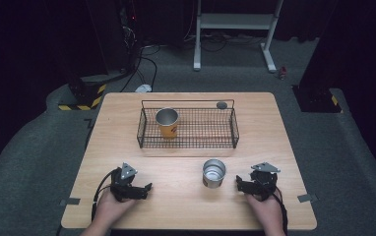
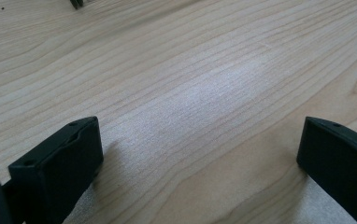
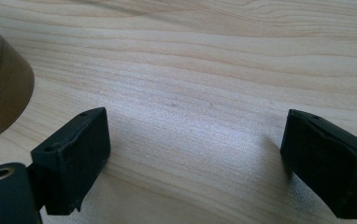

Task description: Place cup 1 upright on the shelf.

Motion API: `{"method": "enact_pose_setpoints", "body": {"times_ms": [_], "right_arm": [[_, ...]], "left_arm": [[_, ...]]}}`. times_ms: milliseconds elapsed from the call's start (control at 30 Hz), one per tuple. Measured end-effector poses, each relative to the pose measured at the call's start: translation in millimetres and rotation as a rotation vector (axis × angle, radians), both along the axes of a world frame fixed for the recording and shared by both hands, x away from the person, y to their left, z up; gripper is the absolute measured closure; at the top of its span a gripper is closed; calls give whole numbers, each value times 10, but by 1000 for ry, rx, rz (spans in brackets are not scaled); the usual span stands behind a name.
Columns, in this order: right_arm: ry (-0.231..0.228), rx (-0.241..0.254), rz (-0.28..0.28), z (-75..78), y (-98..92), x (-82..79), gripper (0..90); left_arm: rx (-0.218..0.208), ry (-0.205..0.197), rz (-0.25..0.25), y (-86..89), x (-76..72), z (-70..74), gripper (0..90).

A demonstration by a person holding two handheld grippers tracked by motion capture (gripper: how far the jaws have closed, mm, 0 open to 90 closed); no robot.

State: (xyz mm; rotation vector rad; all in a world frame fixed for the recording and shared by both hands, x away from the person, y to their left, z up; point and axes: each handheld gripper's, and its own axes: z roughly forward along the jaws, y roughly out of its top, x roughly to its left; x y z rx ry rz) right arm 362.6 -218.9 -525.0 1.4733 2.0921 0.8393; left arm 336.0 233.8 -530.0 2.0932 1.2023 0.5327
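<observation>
On the near half of the wooden table [image 1: 127,105], between the two grippers, stands the metal cup [image 1: 213,172]: upright, open top facing up, shiny silver rim and inside, short cylindrical body. It sits nearer the right gripper [image 1: 245,184] than the left gripper [image 1: 139,189], touching neither. In the right gripper view its side [image 3: 1,93] shows at the left edge as a brownish, dull-reflecting curved wall with a pale rim at the top, just beside the left jaw and apart from it.

Right gripper: jaws spread wide, bare wood grain between them, nothing clamped. It rests low over the table at the near right, held by the person's right hand [image 1: 265,206], jaws pointing toward the cup.

Left gripper: jaws spread wide too, only table surface between them [image 2: 200,154], nothing held. It sits at the near left in the person's left hand [image 1: 109,204], well apart from the cup.

Farther back, a black wire basket [image 1: 188,142] lies across the table's middle. An orange cup [image 1: 167,123] with a silver rim and inside stands upright in its left part; the rest of the basket floor is bare mesh. A small dark round object [image 1: 221,104] sits on the table just behind the basket's right rear corner; too small to identify.
</observation>
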Motion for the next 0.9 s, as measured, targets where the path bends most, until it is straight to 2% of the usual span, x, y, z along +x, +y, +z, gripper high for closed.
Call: {"method": "enact_pose_setpoints", "body": {"times_ms": [133, 367, 433, 800, 900], "right_arm": [[0, 0, -1, 0, 1, -1, 83], [-11, 12, 21, 24, -4, -35, 100], [-27, 17, 36, 48, 1, -57, 100], [-74, 50, 78, 166, 4, -190, 96], [-86, 62, 95, 206, 11, -240, 96]], "left_arm": [[-7, 6, 24, -18, 2, -2, 7], [3, -5, 23, -49, 0, 0, 7], [-13, 12, 27, -35, 16, -3, 7], [-17, 13, 31, -15, 30, -3, 7], [-16, 14, 46, -6, 37, -2, 7]]}}
